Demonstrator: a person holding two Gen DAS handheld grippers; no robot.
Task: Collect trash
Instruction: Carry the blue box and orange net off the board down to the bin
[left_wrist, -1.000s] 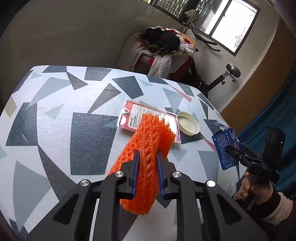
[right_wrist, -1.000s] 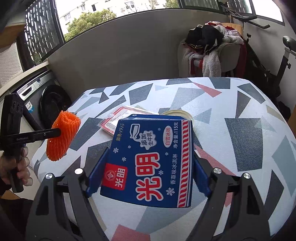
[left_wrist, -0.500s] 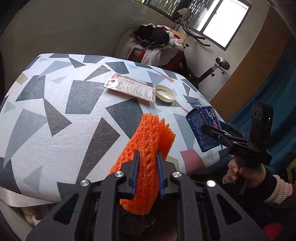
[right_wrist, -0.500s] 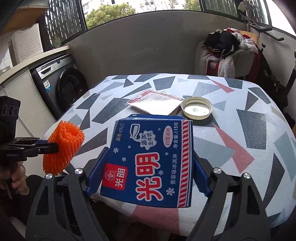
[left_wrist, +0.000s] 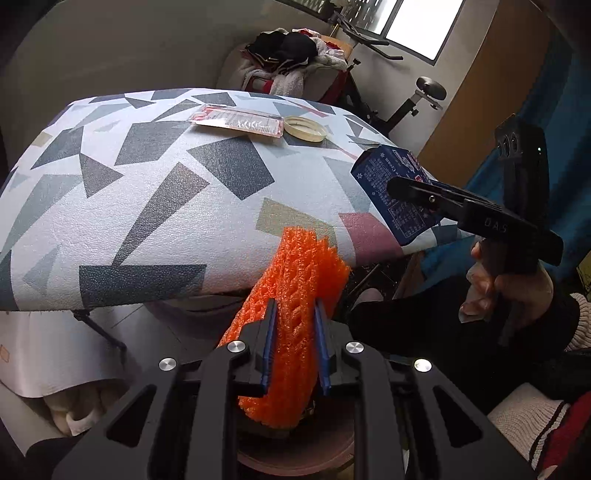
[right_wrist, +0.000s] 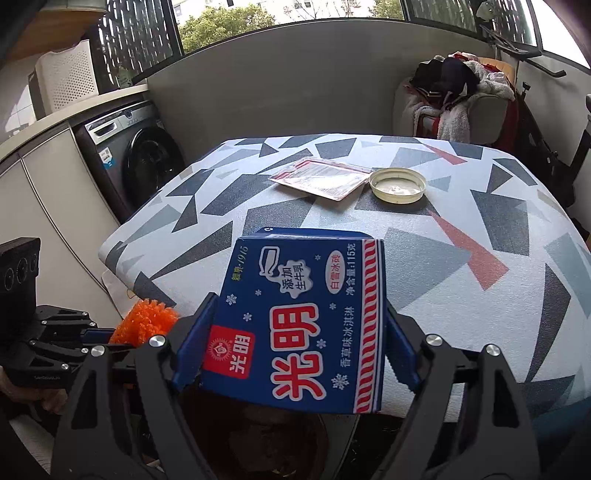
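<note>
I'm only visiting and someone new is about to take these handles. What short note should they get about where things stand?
Left gripper: shut on the orange foam net, held off the table's near edge.
Right gripper: shut on the blue carton, also at the near edge.
Still on the table: the flat packet and round lid, side by side.
Left to do: drop both held pieces, then collect those two.

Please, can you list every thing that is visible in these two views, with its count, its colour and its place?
foam net: one, orange, in left gripper, past table edge
ice cream box: one, blue, in right gripper
blister pack: one, clear and red, on table
lid: one, pale yellow, right of pack
table: one, white with grey triangles
washing machine: one, dark grey, left of table
left gripper: shut
right gripper: shut
</note>
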